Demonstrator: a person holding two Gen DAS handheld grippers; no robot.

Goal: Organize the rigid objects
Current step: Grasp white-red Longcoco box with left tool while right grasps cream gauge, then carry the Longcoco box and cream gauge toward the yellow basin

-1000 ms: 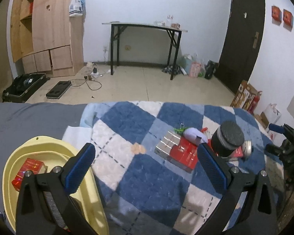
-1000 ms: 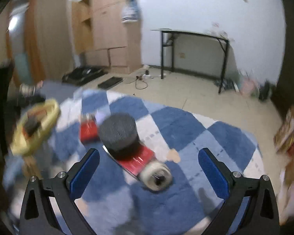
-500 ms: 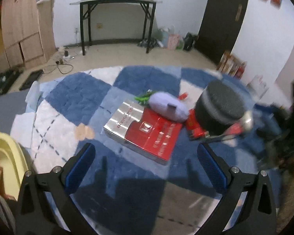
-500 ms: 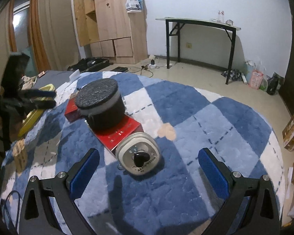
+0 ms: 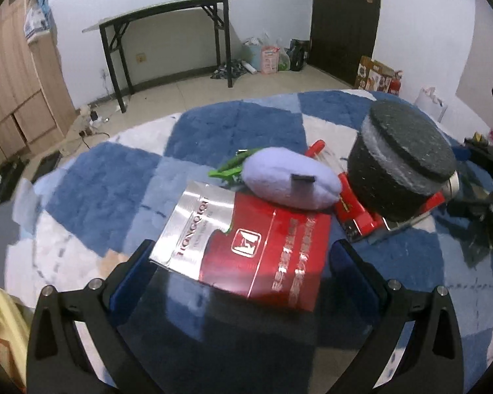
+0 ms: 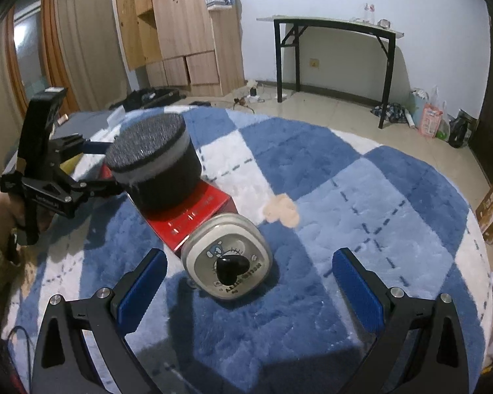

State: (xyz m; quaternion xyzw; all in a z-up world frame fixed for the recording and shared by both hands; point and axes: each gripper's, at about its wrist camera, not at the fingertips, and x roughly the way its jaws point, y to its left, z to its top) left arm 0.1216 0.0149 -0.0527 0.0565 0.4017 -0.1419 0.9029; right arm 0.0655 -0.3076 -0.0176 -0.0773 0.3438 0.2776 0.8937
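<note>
A red and silver box (image 5: 246, 239) lies on the blue checked rug (image 5: 121, 177), right in front of my open left gripper (image 5: 243, 275), its near edge between the fingers. A lilac plush (image 5: 289, 177) rests on its far end. A dark round container (image 5: 401, 161) stands on a second red box (image 5: 358, 213). In the right wrist view the container (image 6: 154, 164) sits on that red box (image 6: 194, 213), and a round cream tin (image 6: 228, 259) lies just ahead of my open, empty right gripper (image 6: 249, 289).
A yellow bowl's rim (image 5: 0, 315) shows at lower left. A green item (image 5: 230, 167) lies behind the plush. The left gripper (image 6: 49, 177) shows in the right wrist view. A black-legged table (image 5: 167, 29), wooden cabinets (image 6: 180, 32) and floor clutter stand beyond.
My left gripper has swung away from the yellow bowl and closed in on the red and silver box. My right gripper has moved nearer the cream tin.
</note>
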